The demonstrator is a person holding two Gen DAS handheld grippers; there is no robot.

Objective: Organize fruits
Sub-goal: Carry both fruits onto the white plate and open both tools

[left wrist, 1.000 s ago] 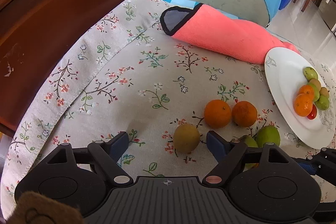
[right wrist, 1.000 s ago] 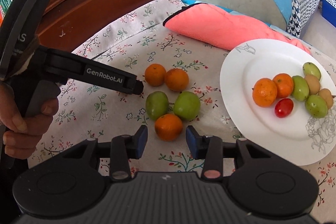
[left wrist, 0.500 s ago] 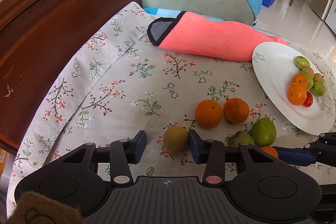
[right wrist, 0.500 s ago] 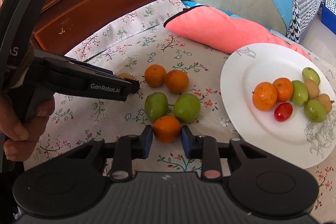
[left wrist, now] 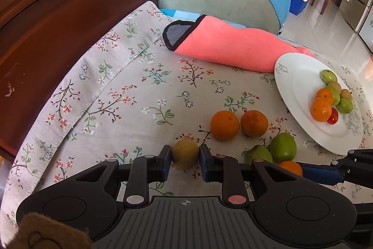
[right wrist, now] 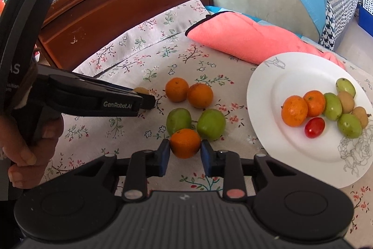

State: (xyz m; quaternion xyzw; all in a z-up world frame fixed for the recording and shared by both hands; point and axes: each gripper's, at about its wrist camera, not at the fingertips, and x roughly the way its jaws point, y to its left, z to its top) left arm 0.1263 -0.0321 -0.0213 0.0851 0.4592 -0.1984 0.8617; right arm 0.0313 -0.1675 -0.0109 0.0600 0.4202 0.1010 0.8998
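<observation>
Two loose oranges (left wrist: 239, 124) and two green fruits (right wrist: 195, 122) lie on a floral cloth (left wrist: 121, 95) beside a white plate (right wrist: 268, 95) of fruit, a pink towel (left wrist: 230, 46) behind (wooden headboard at left). Since a second ago both grippers have closed: the left gripper (left wrist: 185, 155) now pinches a smooth yellowish fruit (left wrist: 185, 154), the right gripper (right wrist: 185, 151) a dimpled orange (right wrist: 185, 142)

In our right wrist view, the left gripper (right wrist: 149, 101) hides nearly all of the yellow fruit (right wrist: 141, 90); only its top shows. In our left view, the gripper body covers the lower half of the near orange (left wrist: 290, 167) and part of a green fruit (left wrist: 257, 153). The plate (right wrist: 261, 95) runs off the right edge there.
</observation>
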